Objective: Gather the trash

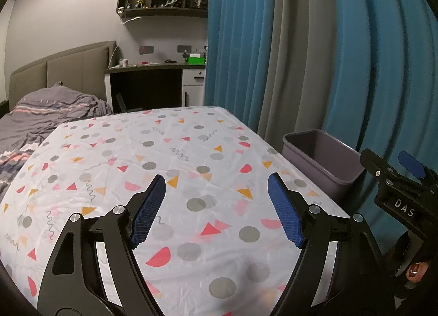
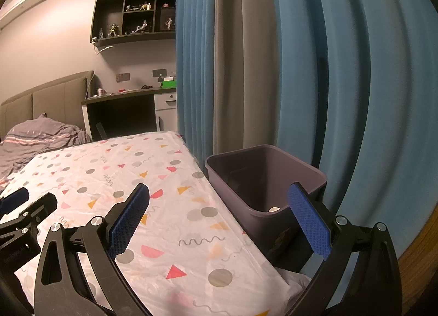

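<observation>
Patterned tablecloth (image 1: 191, 151) shows no trash. Purple bin (image 2: 262, 179) holds a pale item; collection appears finished. Left gripper (image 1: 216, 201) and right gripper (image 2: 219, 217) gape, empty.

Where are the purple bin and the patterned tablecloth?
Purple bin (image 2: 273, 223): right wrist view, near outer wall.
Patterned tablecloth (image 1: 175, 151): left wrist view, bare middle.

bin (image 2: 262, 179) right of table (image 2: 153, 206) | curtain (image 2: 328, 69) behind | possibly something (image 2: 273, 209) in bin

A patterned sheet (image 1: 175, 168) covers the table, blue curtains (image 1: 369, 56) beside it, a desk (image 1: 153, 69) behind.
</observation>
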The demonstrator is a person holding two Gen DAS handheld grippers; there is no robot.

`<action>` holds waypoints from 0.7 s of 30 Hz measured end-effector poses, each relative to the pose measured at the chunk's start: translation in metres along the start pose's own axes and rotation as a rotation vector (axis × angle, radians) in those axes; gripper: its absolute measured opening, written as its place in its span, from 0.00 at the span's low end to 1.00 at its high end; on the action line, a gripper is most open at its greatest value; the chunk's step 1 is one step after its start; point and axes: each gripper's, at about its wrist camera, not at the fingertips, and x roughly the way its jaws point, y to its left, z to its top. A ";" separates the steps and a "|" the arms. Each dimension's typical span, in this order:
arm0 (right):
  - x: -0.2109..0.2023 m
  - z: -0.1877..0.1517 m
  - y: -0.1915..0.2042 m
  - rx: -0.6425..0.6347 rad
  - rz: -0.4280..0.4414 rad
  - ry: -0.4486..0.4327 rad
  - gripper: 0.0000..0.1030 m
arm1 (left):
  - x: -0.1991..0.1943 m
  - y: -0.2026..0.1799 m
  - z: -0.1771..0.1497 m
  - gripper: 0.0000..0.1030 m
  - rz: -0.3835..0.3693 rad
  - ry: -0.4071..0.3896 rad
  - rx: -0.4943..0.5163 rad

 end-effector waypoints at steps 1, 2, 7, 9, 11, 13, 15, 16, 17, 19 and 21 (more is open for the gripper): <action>0.000 0.000 0.000 -0.001 -0.001 0.000 0.94 | 0.000 0.000 0.000 0.74 0.000 0.001 0.001; 0.000 0.000 0.000 -0.002 -0.001 0.000 0.94 | 0.000 0.000 0.000 0.74 0.000 0.002 0.002; 0.000 0.000 0.000 0.000 -0.001 0.000 0.94 | 0.000 0.000 0.000 0.74 -0.001 0.002 -0.001; 0.000 0.000 0.000 0.001 0.000 -0.001 0.94 | 0.000 0.000 0.000 0.74 0.002 0.001 0.000; 0.000 0.000 -0.001 0.002 0.001 0.000 0.94 | 0.000 0.000 0.000 0.74 0.002 0.001 0.000; 0.000 0.000 0.000 0.000 0.001 0.000 0.94 | 0.000 0.000 0.000 0.74 0.004 0.000 0.000; 0.000 0.000 0.000 0.002 0.001 -0.002 0.94 | 0.000 0.000 0.000 0.75 0.009 -0.001 0.002; 0.001 0.001 -0.001 0.003 0.001 -0.003 0.94 | 0.000 0.000 0.001 0.76 0.013 -0.002 0.004; 0.001 0.002 -0.002 0.004 0.002 -0.005 0.94 | -0.001 0.001 0.000 0.78 0.013 -0.004 0.004; 0.002 0.003 -0.002 0.004 0.002 -0.008 0.94 | -0.001 0.001 0.001 0.80 0.019 -0.008 0.005; 0.002 0.003 -0.002 0.005 0.003 -0.007 0.94 | -0.001 0.002 0.002 0.86 0.025 -0.010 0.005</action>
